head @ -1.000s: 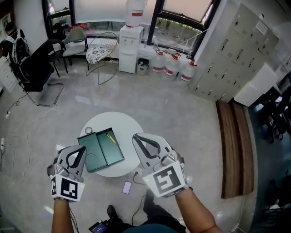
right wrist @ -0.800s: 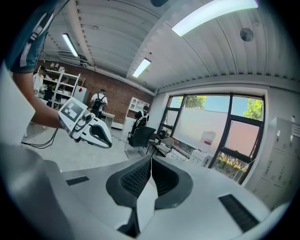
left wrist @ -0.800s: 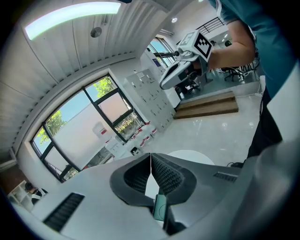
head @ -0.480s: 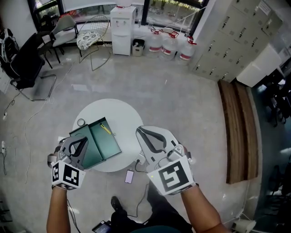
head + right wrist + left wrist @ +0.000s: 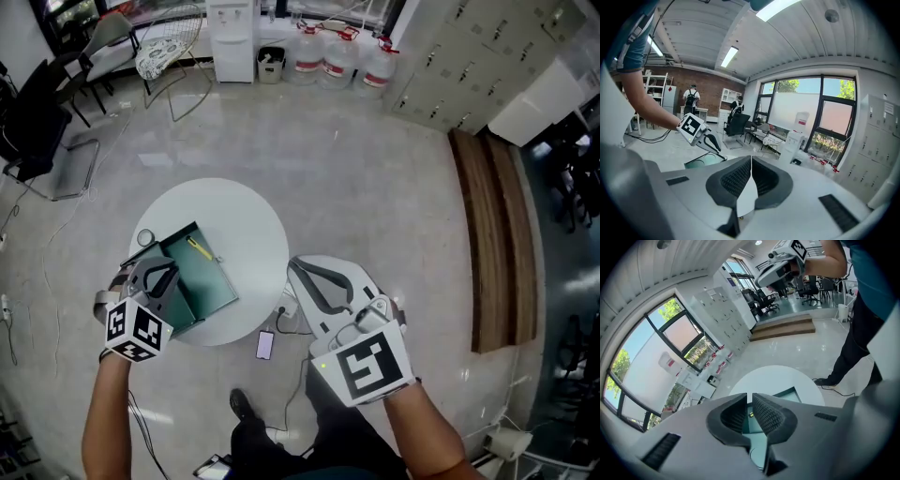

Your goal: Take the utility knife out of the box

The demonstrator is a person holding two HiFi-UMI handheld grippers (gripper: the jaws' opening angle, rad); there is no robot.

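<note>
An open green box [image 5: 208, 278] lies on a round white table [image 5: 246, 225]. A yellow utility knife [image 5: 198, 248] rests inside it near the far edge. My left gripper [image 5: 165, 268] is shut and empty, hovering over the box's near left part. Between its jaws in the left gripper view [image 5: 749, 401] I see the box [image 5: 790, 394] and a speck of the yellow knife [image 5: 750, 414]. My right gripper [image 5: 296, 266] is shut and empty, held off the table's right edge. In the right gripper view [image 5: 751, 165] the left gripper [image 5: 714, 141] hangs over the box [image 5: 699, 163].
A small ring [image 5: 145, 238] lies on the table by the box's far left corner. A phone [image 5: 265, 344] and cables lie on the floor under the table's near edge. A wooden bench [image 5: 492, 253] and lockers stand right; a water dispenser [image 5: 234, 37], jugs [image 5: 342, 52] and chairs at the back.
Both grippers have come down and closer to the table. The left one now overlaps the box's near left part; the right one has sunk beside the table's right edge. Both stay shut.
</note>
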